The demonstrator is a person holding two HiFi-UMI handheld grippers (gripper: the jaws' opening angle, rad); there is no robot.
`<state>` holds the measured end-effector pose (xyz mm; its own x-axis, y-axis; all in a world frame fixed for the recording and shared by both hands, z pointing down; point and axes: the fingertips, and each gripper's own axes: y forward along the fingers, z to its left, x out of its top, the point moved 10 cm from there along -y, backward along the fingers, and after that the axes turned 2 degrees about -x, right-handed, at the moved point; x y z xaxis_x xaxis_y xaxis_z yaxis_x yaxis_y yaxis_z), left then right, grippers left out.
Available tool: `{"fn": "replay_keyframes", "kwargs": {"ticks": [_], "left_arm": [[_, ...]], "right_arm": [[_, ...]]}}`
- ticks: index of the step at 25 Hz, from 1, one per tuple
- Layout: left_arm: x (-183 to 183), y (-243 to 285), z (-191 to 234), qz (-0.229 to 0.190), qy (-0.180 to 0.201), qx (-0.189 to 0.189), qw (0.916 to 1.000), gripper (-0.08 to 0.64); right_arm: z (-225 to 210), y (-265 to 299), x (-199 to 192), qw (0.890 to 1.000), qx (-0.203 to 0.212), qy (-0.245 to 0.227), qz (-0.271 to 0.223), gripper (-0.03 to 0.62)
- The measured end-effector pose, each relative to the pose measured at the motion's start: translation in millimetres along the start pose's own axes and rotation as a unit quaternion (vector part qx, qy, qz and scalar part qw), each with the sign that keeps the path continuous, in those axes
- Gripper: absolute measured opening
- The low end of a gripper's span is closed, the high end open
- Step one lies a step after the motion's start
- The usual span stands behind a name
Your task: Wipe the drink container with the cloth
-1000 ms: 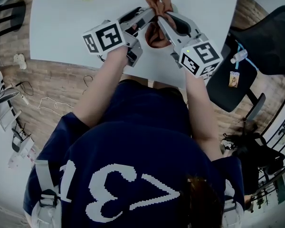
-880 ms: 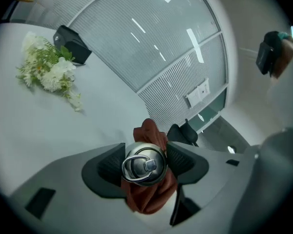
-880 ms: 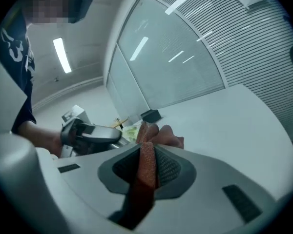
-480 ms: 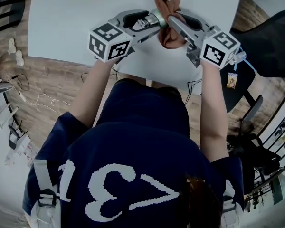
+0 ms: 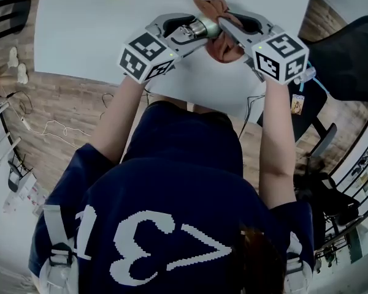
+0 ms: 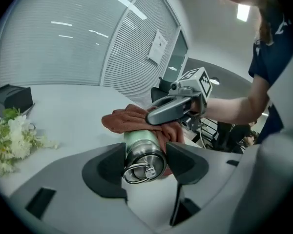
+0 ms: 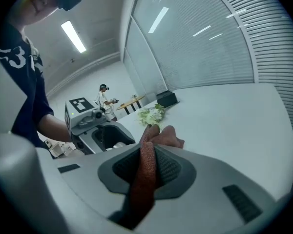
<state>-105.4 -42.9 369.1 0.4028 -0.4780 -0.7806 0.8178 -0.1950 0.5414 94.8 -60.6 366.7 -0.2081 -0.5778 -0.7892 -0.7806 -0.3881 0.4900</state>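
1. The drink container is seen as a pale green metal bottle with a bare steel cap that carries a small hinged ring. It is held lying roughly level, clamped at its cap end between the jaws of the left gripper, with the cap turned toward that gripper's camera.
2. The cloth is seen as a rust-brown, coarsely woven piece, crumpled into folds. It is draped over the far part of the bottle and touches it. One folded strip of it is pinched between the jaws of the right gripper, and loose ends stick out beyond the bottle.
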Motion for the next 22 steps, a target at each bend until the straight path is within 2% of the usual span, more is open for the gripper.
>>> {"fn": "replay_keyframes", "kwargs": {"ticks": [5, 7, 10, 12, 17, 18, 20, 22], "left_arm": [[17.5, 2.3, -4.7, 0.006, 0.059, -0.008, 0.9982, 0.268], [22.0, 4.1, -4.8, -0.007, 0.062, -0.010, 0.9980, 0.268], [27.2, 8.7, -3.1, -0.034, 0.047, -0.011, 0.9983, 0.268], [30.5, 12.7, -3.2, -0.037, 0.051, -0.013, 0.9979, 0.268], [37.9, 17.3, -9.5, -0.024, 0.092, -0.020, 0.9953, 0.268], [38.6, 17.7, -10.2, -0.021, 0.097, -0.022, 0.9948, 0.268], [38.5, 17.9, -10.3, -0.019, 0.100, -0.024, 0.9945, 0.268], [38.0, 17.0, -10.5, -0.019, 0.099, -0.023, 0.9946, 0.268]], "right_arm": [[-18.0, -18.3, -21.1, 0.997, -0.018, 0.073, 0.000, 0.072], [-22.4, -22.0, -30.6, 0.995, -0.027, 0.092, 0.000, 0.072], [-30.9, -25.4, -38.3, 0.993, -0.026, 0.116, -0.005, 0.072], [-27.7, -26.5, -30.3, 0.993, -0.001, 0.113, -0.020, 0.072], [4.6, -11.6, 16.1, 0.989, 0.119, 0.061, -0.058, 0.072], [6.3, -8.6, 21.1, 0.989, 0.127, 0.048, -0.053, 0.072], [0.5, -4.9, 21.2, 0.992, 0.117, 0.028, -0.032, 0.072], [-11.3, -5.3, 13.4, 0.994, 0.099, 0.034, -0.021, 0.072]]}}
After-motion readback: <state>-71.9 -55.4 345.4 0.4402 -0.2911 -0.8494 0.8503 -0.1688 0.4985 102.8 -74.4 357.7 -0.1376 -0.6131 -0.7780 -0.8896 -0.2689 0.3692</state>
